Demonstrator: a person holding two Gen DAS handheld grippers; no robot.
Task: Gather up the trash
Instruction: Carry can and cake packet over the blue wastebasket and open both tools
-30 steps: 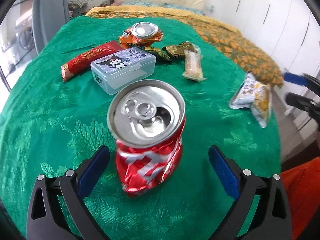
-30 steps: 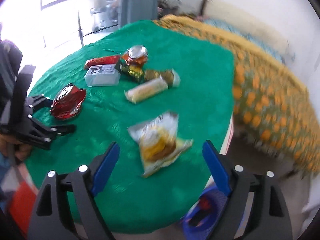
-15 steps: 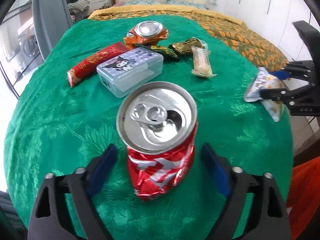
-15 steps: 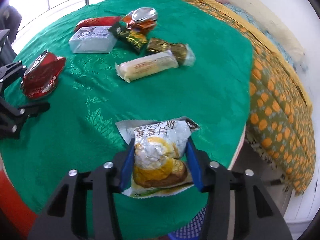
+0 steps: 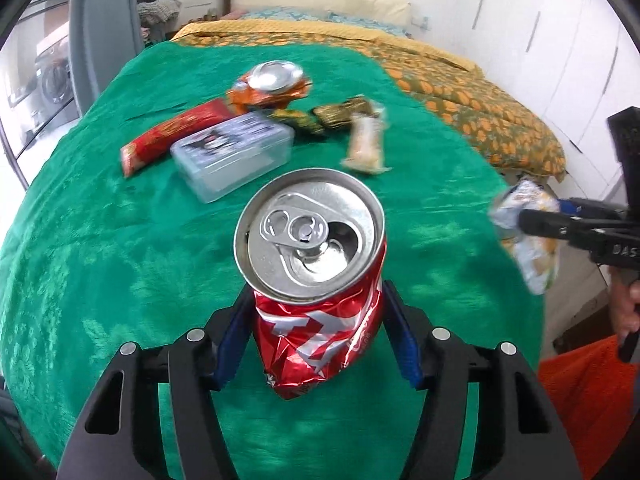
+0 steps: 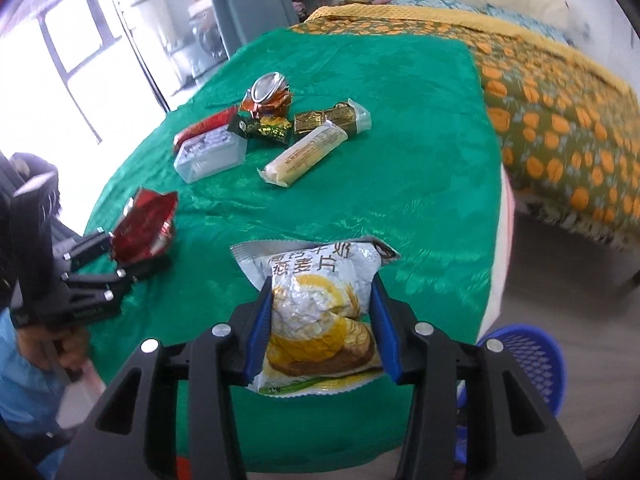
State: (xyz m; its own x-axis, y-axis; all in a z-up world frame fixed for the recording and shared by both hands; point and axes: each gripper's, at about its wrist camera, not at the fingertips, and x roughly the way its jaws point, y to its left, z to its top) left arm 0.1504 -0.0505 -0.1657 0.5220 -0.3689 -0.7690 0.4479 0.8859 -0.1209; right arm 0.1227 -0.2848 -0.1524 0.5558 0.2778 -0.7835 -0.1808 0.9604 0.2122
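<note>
Two grippers, two catches: the left gripper (image 5: pixel 316 332) is clamped on a crushed red can (image 5: pixel 316 300) above the green tablecloth (image 5: pixel 100 248), and the right gripper (image 6: pixel 320 320) is pinched on a crinkled foil snack bag (image 6: pixel 320 312) at the table's near edge.

Six pieces remain clustered mid-table: one flattened orange can (image 6: pixel 267 96), one red wrapper (image 6: pixel 204 125), one clear plastic box (image 6: pixel 210 156), one dark foil packet (image 6: pixel 266 128), one gold-wrapped bar (image 6: pixel 332 117) and one pale long biscuit pack (image 6: pixel 306 154). A blue mesh basket (image 6: pixel 532 364) sits on the floor, half hidden behind the right gripper's arm. The left view blurs the far items; the box's lid print is unreadable.
</note>
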